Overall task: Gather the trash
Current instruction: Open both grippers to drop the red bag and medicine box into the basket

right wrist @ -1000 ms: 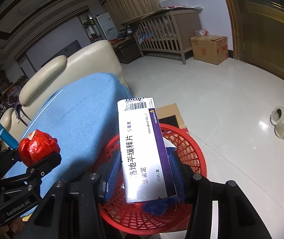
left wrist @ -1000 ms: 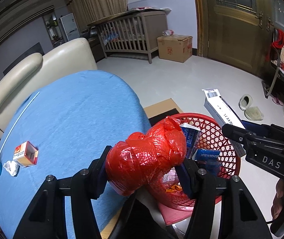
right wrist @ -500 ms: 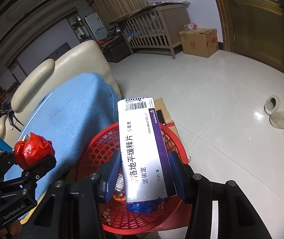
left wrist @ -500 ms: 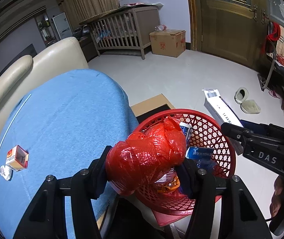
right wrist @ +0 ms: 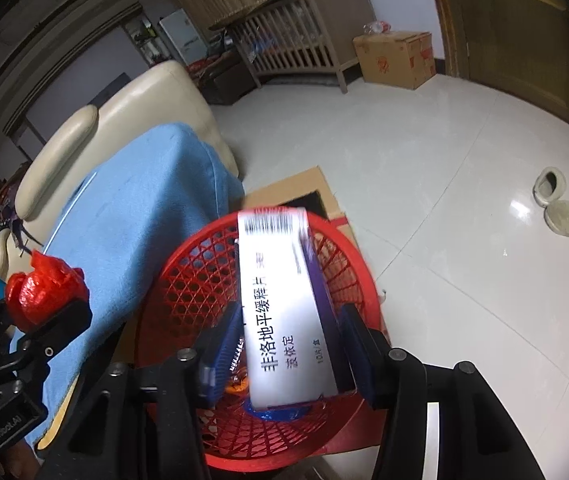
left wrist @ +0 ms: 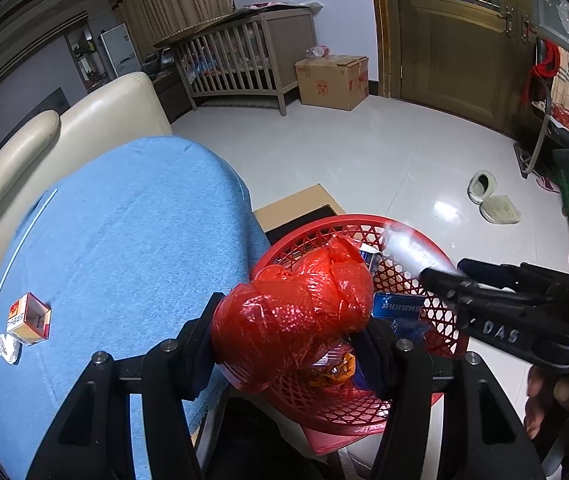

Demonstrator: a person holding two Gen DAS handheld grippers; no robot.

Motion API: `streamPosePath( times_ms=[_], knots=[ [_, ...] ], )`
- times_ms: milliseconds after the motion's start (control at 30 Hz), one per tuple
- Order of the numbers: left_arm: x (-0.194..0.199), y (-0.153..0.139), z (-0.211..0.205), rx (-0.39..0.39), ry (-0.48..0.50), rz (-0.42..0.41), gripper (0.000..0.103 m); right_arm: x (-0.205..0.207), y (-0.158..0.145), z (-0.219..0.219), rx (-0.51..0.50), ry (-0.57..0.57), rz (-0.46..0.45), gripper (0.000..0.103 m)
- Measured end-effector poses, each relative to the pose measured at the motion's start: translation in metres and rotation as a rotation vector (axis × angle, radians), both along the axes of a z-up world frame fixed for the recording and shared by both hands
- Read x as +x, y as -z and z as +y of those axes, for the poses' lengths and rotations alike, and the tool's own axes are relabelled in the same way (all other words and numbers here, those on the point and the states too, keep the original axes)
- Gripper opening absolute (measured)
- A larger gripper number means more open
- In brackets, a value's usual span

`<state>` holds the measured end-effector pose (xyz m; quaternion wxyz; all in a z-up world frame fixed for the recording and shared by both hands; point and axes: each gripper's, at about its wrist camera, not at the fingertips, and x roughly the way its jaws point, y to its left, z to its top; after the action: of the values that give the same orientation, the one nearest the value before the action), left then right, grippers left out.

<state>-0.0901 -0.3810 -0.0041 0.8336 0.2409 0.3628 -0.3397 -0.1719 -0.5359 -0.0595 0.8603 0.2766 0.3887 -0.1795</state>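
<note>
While two grippers hover, one basket (right wrist: 188,280) waits.

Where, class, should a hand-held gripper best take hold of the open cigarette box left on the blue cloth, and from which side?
Grip the cigarette box across its two long side walls, coming from above. It lies flat with its open face up, and crumpled foil sits against one end, so the sides are freer.

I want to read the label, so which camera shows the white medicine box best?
The right wrist view: the white medicine box fills the centre between the right hand-held gripper fingers, printed face toward the lens, over the red basket. The left wrist view shows only its blurred end.
</note>
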Motion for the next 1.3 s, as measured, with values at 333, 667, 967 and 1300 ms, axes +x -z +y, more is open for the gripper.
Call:
streamPosePath(
  times_ms=[333,667,967,1300],
  knots=[
    [0.005,0.007,0.0,0.007,-0.007,0.024,0.062,-0.014,-0.018,-0.006,-0.027,0.061,-0.06,0.07],
    [0.001,0.012,-0.015,0.027,0.022,0.031,0.062,-0.034,-0.039,-0.024,-0.026,0.14,-0.135,0.071],
    [-0.002,0.021,-0.027,0.05,0.047,0.043,0.062,-0.042,-0.046,-0.029,-0.026,0.162,-0.165,0.071],
    [0.011,0.052,-0.043,0.065,0.056,0.235,0.07,-0.05,-0.052,-0.033,-0.024,0.184,-0.188,0.071]
  ],
)
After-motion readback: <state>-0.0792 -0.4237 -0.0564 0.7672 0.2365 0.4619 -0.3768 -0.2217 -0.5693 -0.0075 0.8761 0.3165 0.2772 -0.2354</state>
